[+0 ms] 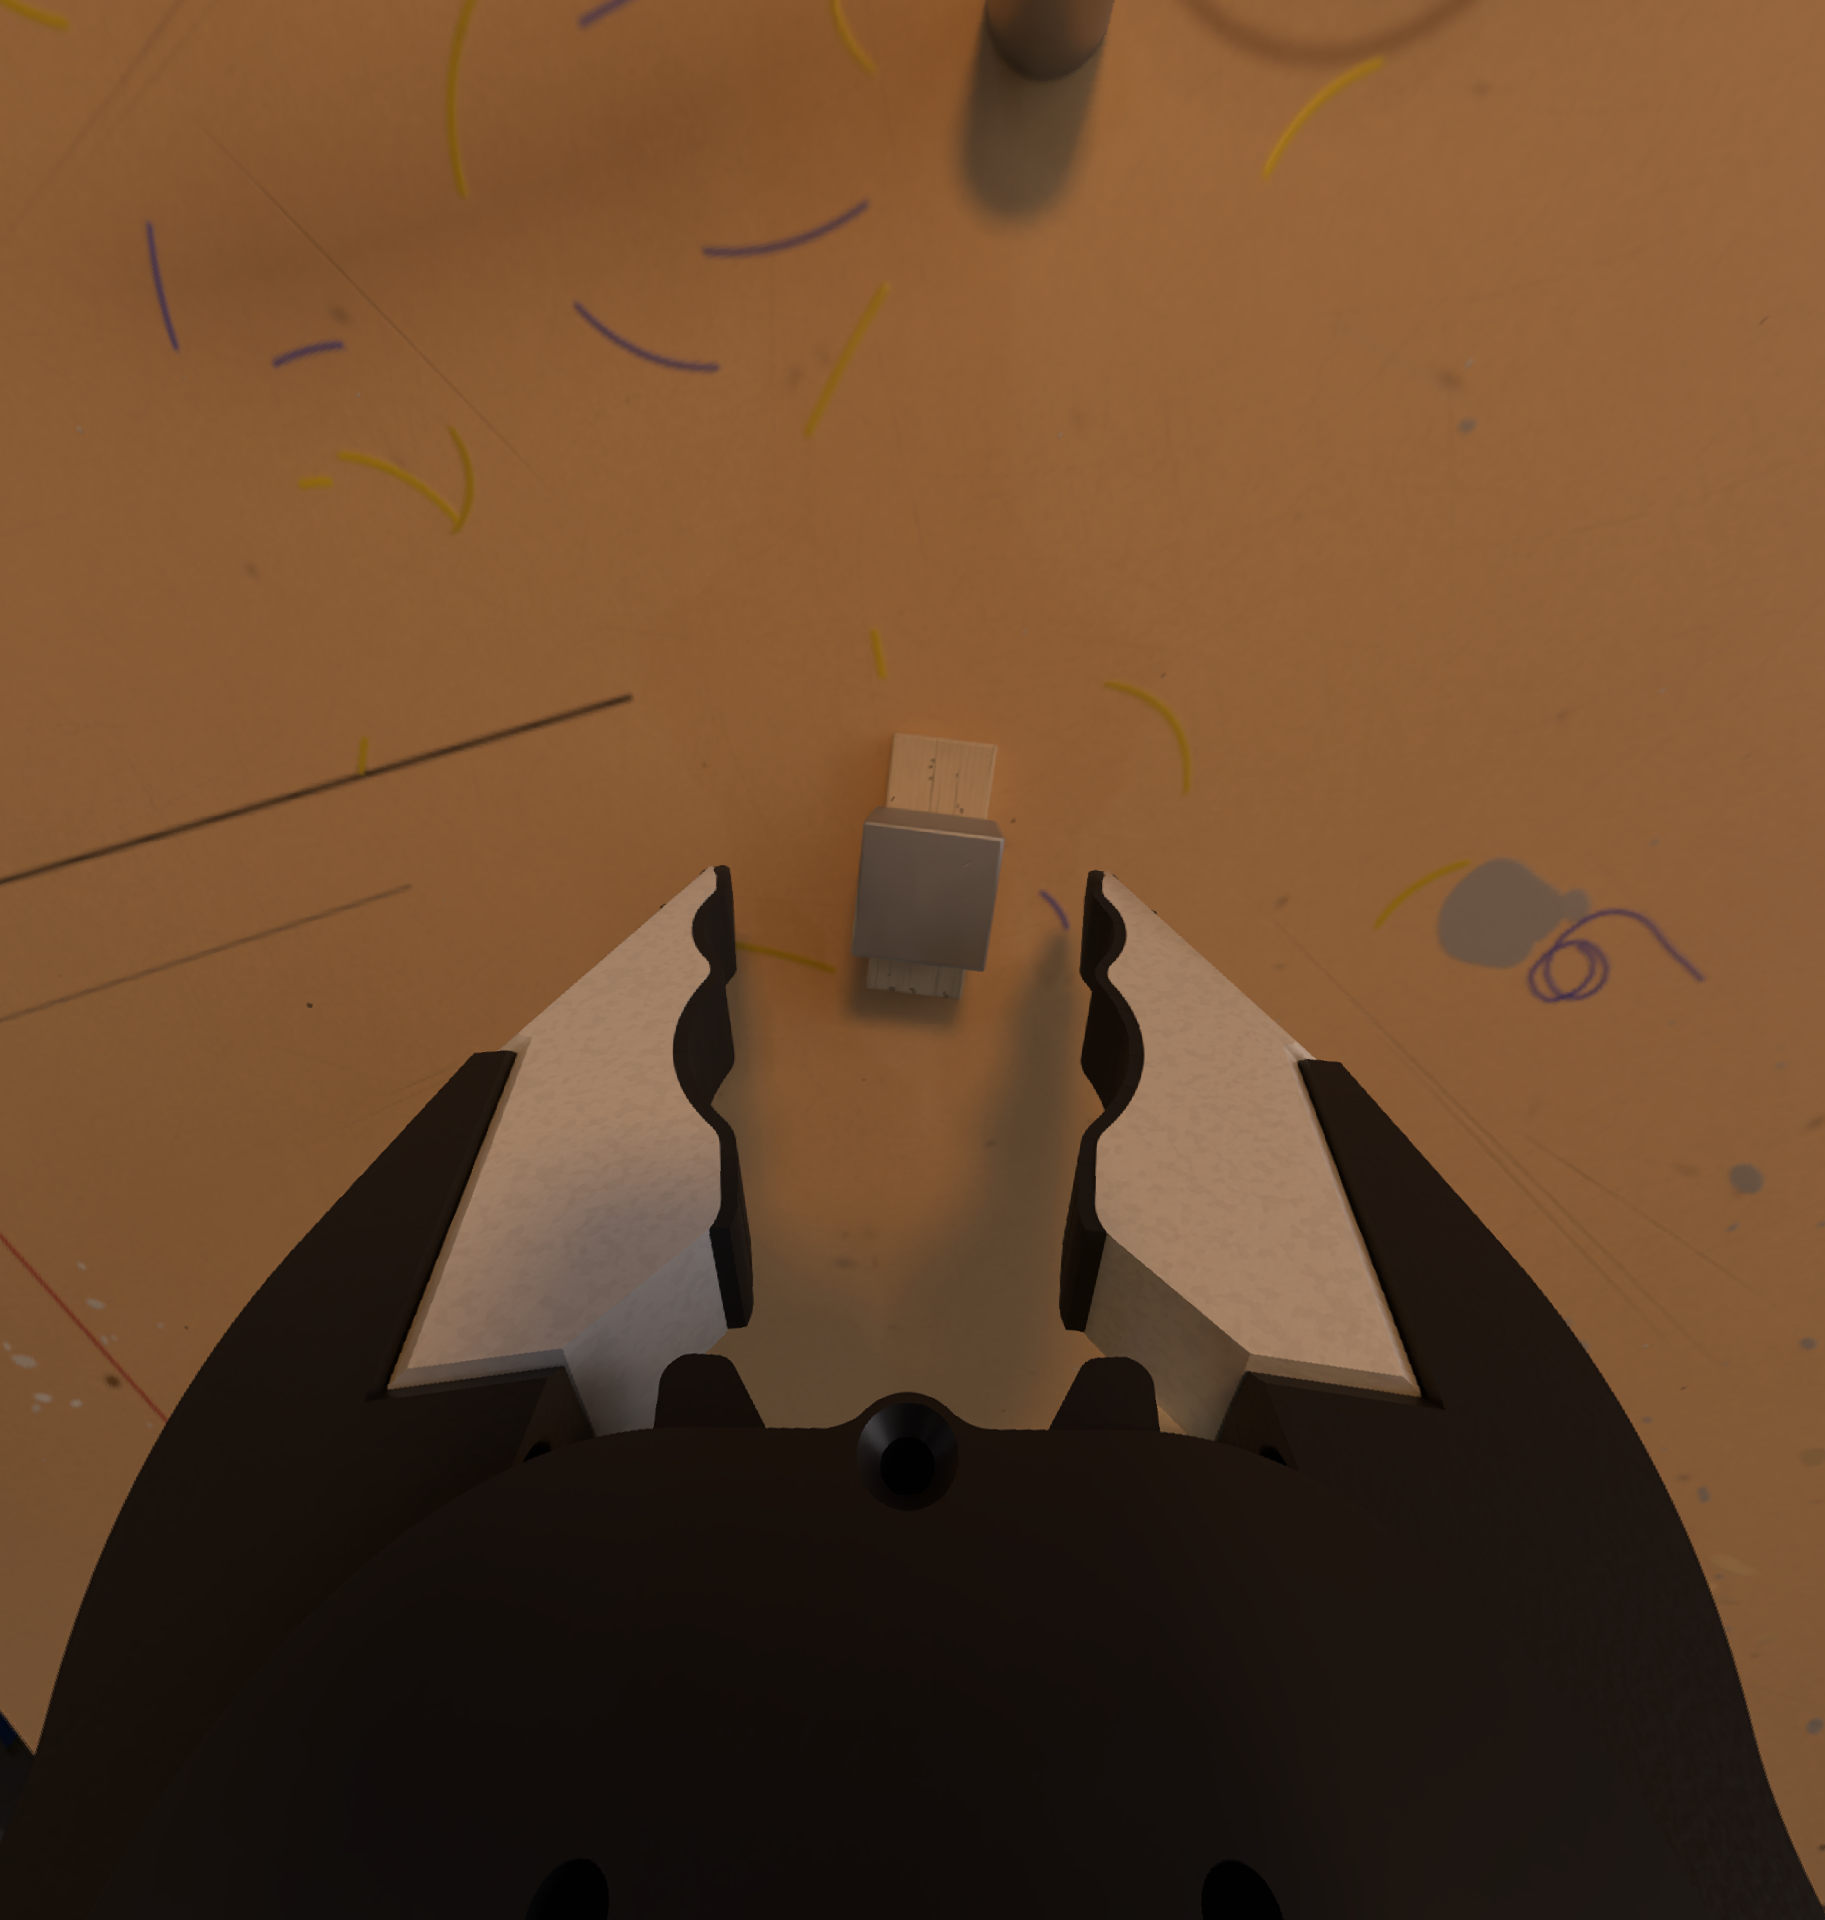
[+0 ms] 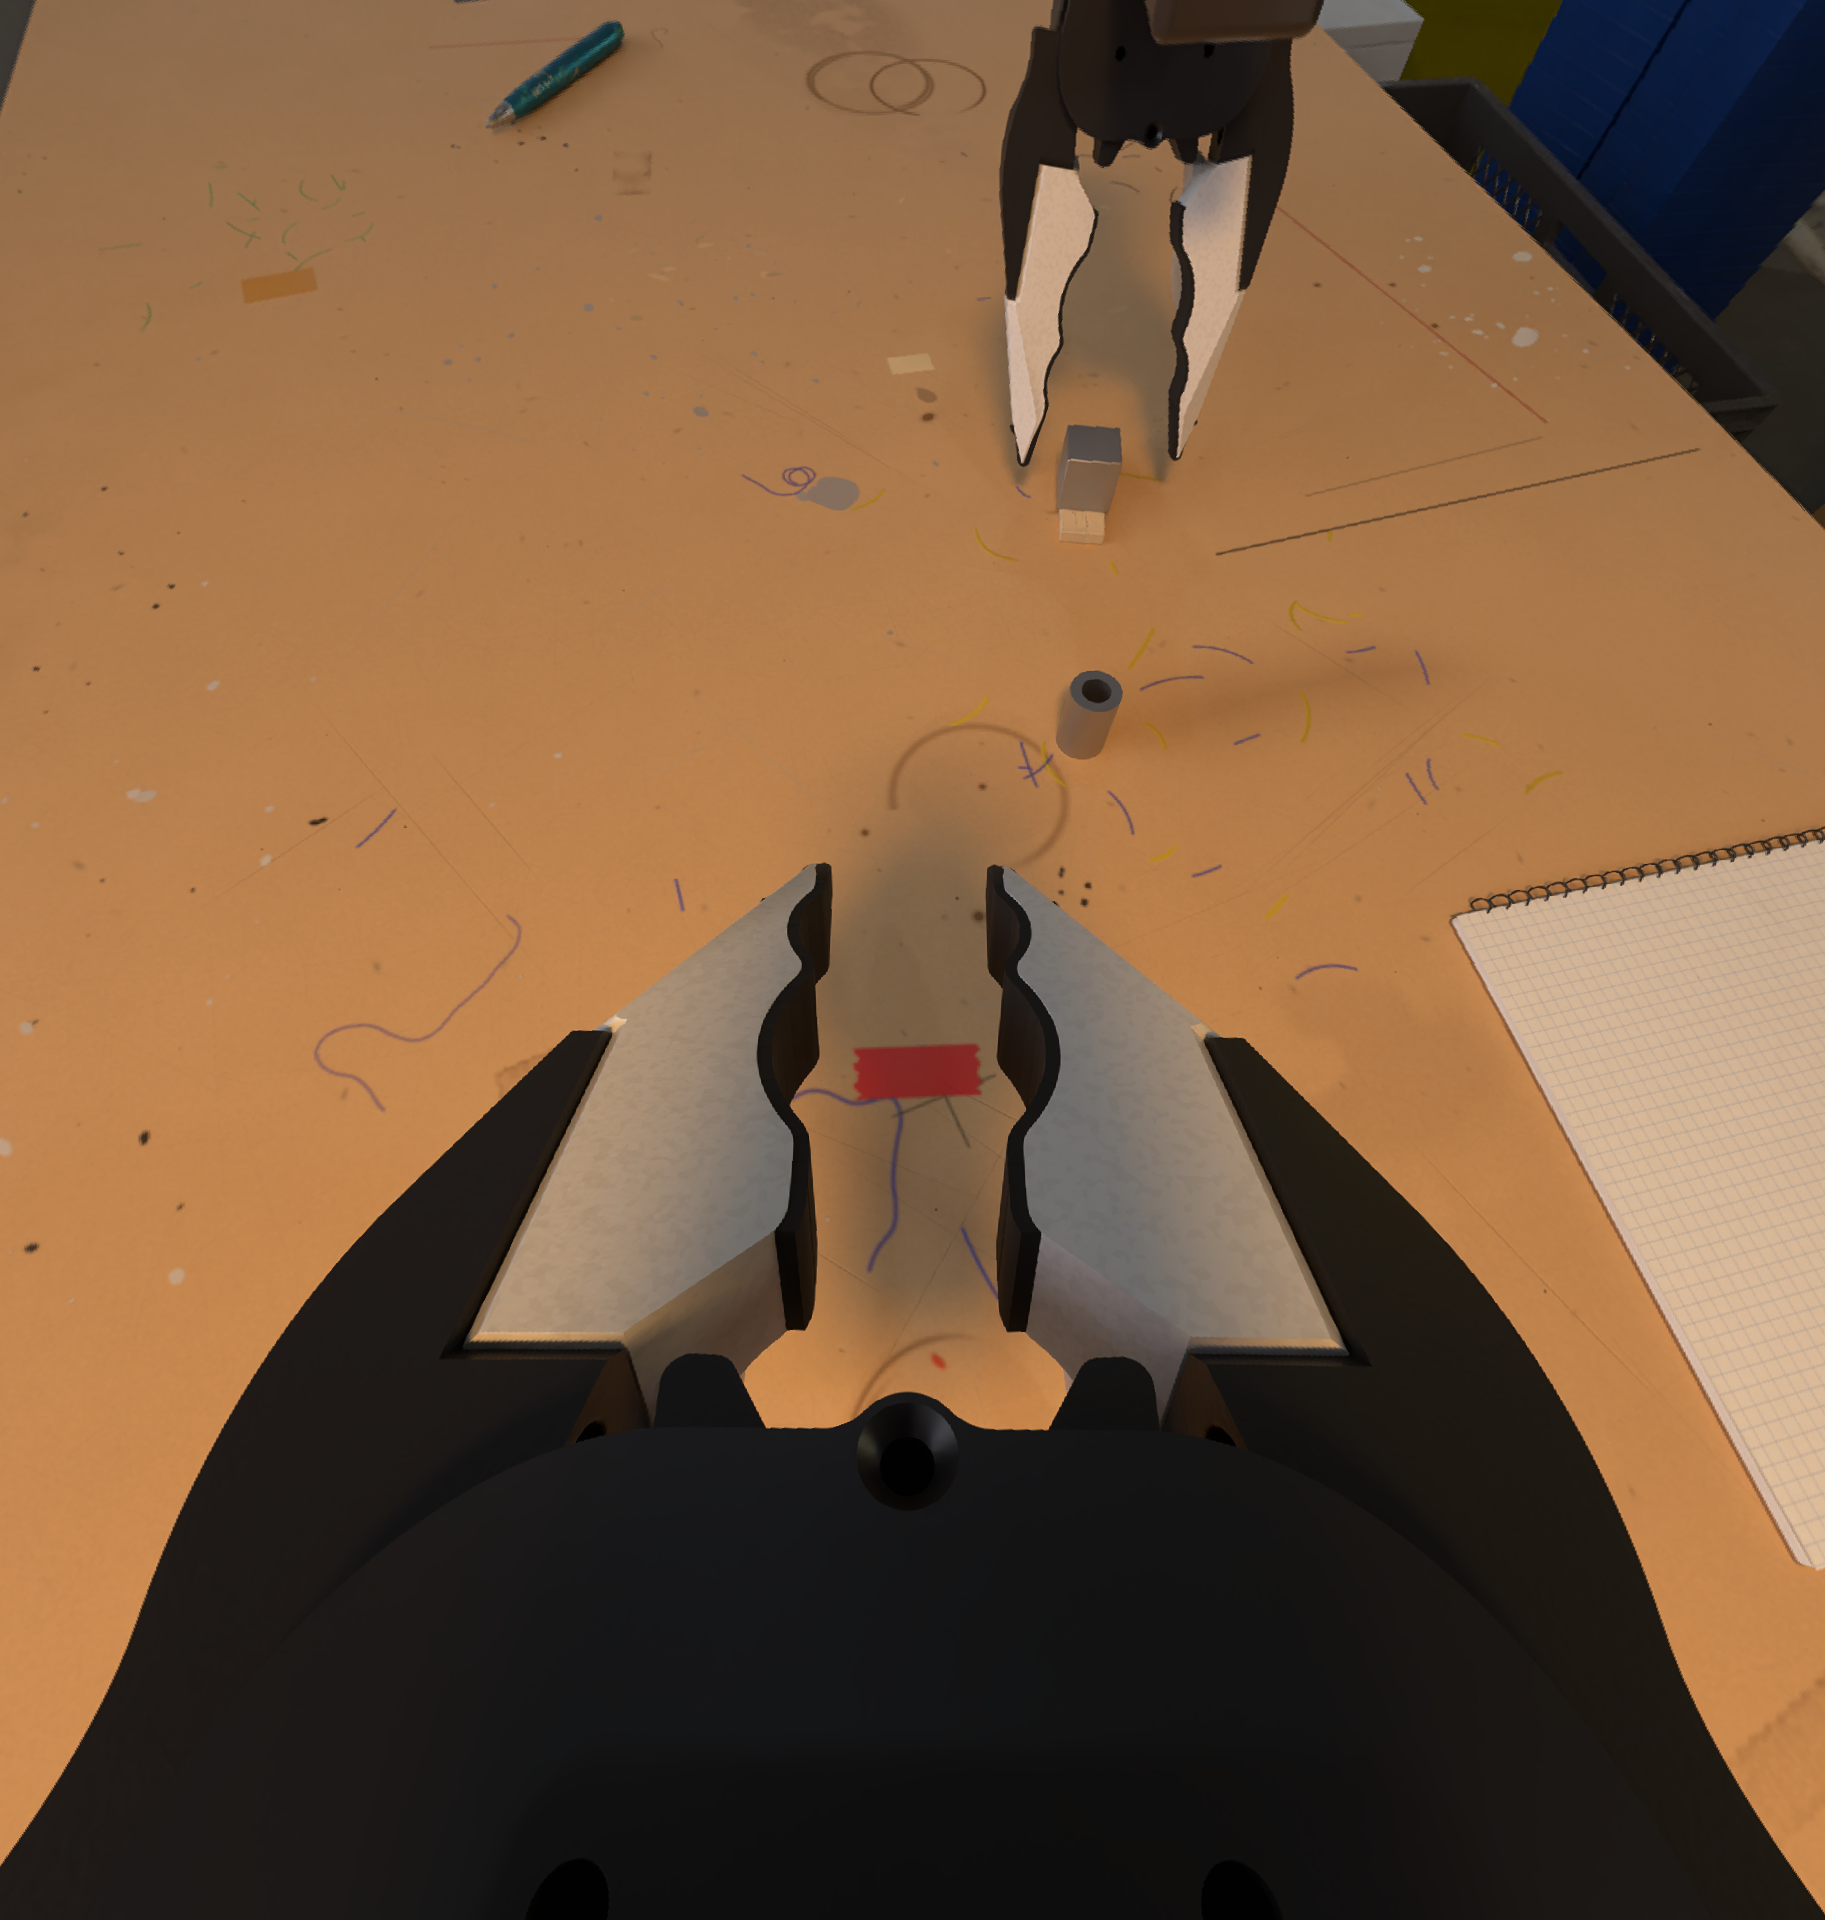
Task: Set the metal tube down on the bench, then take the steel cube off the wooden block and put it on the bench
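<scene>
The grey steel cube [image 1: 927, 894] rests on the pale wooden block [image 1: 939, 774] on the orange bench [image 1: 1303, 520]. My left gripper [image 1: 906, 883] is open and empty, pointing down over the cube, its fingertips on either side of it and apart from it. In the right wrist view the left gripper [image 2: 1100, 457] straddles the cube [image 2: 1090, 468] on the block [image 2: 1080, 525]. The grey metal tube [image 2: 1090, 715] stands upright on the bench [image 2: 472, 623], free of both grippers; its end shows in the left wrist view [image 1: 1043, 36]. My right gripper [image 2: 908, 878] is open and empty, short of the tube.
A spiral notebook [image 2: 1697, 1143] lies at the right. A teal pen [image 2: 560, 73] lies far left. A red tape patch [image 2: 916, 1070] is between my right fingers on the bench. A dark crate [image 2: 1573, 208] and blue cabinets stand past the right edge.
</scene>
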Available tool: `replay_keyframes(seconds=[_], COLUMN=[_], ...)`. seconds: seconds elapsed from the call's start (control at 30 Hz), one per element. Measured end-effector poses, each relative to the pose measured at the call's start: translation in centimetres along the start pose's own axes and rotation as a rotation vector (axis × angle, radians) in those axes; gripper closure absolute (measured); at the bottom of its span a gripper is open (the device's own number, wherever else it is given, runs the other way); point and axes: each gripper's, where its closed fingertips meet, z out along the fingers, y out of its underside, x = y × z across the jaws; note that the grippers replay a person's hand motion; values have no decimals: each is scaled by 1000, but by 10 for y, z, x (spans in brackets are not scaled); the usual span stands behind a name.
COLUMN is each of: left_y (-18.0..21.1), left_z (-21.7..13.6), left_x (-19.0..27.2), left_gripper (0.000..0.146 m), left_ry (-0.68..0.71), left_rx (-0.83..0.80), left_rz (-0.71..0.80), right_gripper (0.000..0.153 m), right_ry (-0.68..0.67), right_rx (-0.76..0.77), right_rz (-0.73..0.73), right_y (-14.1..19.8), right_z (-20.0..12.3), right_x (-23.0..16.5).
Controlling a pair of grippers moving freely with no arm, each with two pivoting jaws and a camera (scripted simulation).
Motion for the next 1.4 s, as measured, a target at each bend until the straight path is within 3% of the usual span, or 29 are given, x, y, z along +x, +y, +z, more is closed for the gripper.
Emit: replay_keyframes(seconds=[0.13,0.5,0.63,0.77,0.9,1.1,1.2,1.3,1.4], left_y=[5,9,6,11,11,-15,-50,-94,-123], left_z=[4,7,8,1,-28,-107,-131,-120,-80], left_x=[-2,4,6,0,-15,-20,6,48,74], left_gripper=[78,118,119,119,119,119,119,119,119], left_ry=[17,77,86,22,-117,-414,-495,-453,-436], left_rx=[-37,-89,-89,-127,-126,-43,21,113,104], left_rz=[41,92,80,72,42,-145,-314,-481,-569], right_gripper=[123,123,123,123,123,123,123,123,123], right_ry=[0,-17,-18,-17,-13,11,26,40,44], right_rx=[-5,-42,-49,-45,-46,-45,-34,-3,26], right_rz=[8,7,-3,-6,-7,-46,-81,-117,-148], right_y=[3,10,10,10,9,2,-6,-18,-27], right_z=[0,5,6,5,4,-5,-14,-27,-40], right_x=[2,0,-1,-1,0,-4,-9,-16,-25])
